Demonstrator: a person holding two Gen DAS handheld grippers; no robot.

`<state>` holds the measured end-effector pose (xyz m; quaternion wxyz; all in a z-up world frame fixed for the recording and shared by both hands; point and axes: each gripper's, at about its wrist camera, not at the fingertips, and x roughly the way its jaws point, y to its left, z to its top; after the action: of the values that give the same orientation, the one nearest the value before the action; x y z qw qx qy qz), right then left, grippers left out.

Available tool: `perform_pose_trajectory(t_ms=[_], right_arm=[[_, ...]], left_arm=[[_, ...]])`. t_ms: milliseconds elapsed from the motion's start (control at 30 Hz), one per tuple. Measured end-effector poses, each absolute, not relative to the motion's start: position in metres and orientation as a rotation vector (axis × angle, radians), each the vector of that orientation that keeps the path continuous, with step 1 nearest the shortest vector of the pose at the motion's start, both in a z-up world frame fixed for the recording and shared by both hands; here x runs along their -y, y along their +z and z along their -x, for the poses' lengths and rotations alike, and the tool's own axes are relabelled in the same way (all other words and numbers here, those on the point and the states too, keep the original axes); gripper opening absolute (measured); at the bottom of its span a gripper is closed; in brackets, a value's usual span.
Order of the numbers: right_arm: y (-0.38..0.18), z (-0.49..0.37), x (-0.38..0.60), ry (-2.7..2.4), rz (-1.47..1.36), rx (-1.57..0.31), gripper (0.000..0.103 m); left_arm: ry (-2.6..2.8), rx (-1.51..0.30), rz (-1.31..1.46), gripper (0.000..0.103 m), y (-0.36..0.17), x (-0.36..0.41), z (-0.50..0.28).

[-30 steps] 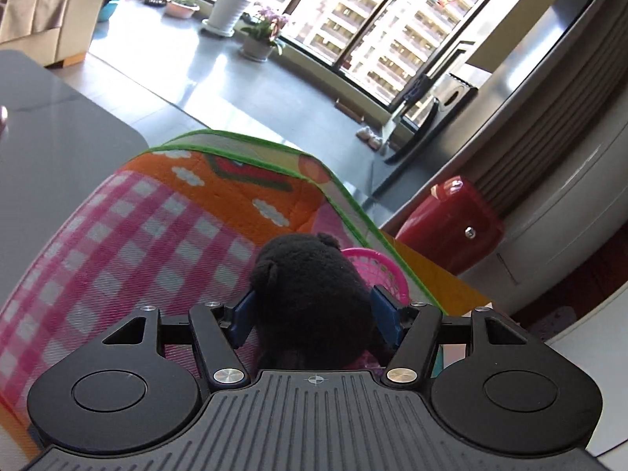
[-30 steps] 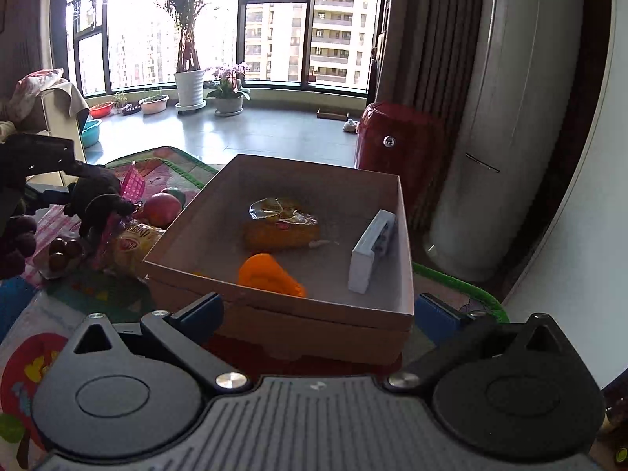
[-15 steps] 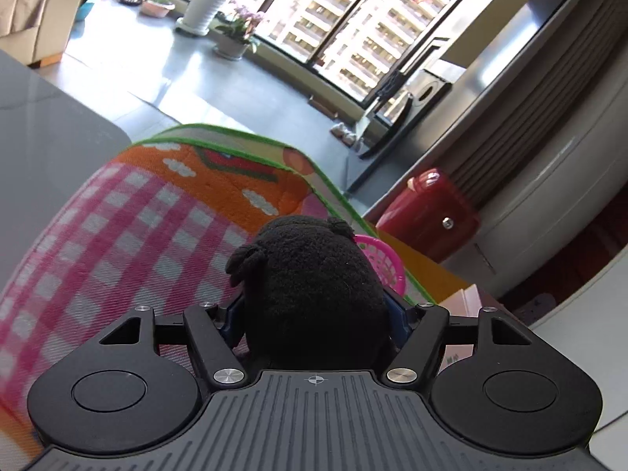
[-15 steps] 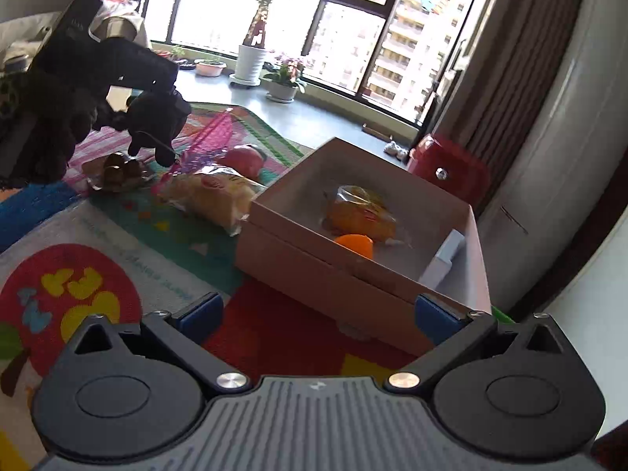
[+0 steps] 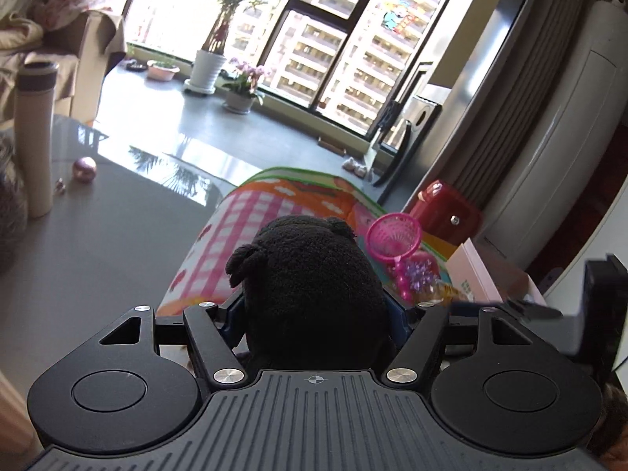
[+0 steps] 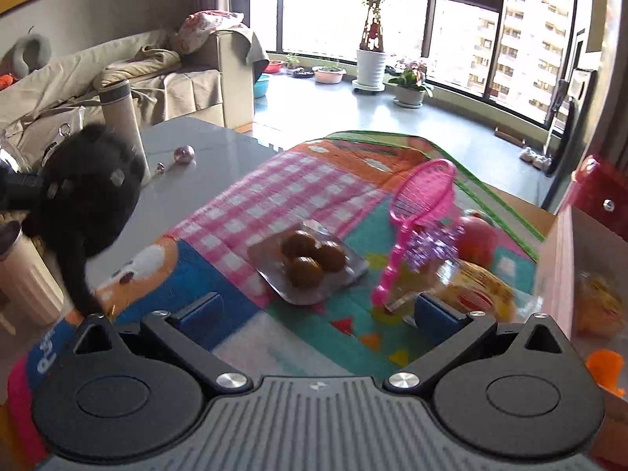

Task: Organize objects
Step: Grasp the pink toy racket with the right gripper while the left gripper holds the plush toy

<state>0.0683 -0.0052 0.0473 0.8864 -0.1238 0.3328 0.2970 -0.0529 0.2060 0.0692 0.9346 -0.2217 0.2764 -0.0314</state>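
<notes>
Left gripper (image 5: 314,314): blue pads clamped on a black plush toy (image 5: 310,286), carried off the surface near the play mat's (image 6: 274,196) left edge; its jaws have just been opening slightly, toy between them. Right gripper (image 6: 318,310): jaws apart, nothing between them, above the mat. On the mat: clear tray of brown round pastries (image 6: 310,261) at centre; pink toy racket (image 6: 416,216), red apple (image 6: 477,239) and yellow wrapped snack (image 6: 479,286) towards the right edge. Cardboard box (image 6: 557,274) at the right edge, an orange item (image 6: 604,365) inside.
</notes>
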Motion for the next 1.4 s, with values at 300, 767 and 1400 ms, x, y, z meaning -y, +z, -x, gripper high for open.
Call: perform_pose_trajectory(t_ms=[300,767,1400], right_arm=[[0.021,-0.142,-0.04,0.626,0.207,-0.818,0.103],[0.036,-0.1,-0.018,0.713,0.242,-0.788,0.061],[0.062,-0.09,0.011,0.476,0.323,-0.619,0.074]], left_arm=[[-0.093,-0.577,0.574,0.073,0.049,-0.221,0.08],[-0.116,-0.612,0.572,0.073,0.042,-0.211,0.076],[-0.132,-0.631,0.574,0.073,0.038,-0.201,0.08]])
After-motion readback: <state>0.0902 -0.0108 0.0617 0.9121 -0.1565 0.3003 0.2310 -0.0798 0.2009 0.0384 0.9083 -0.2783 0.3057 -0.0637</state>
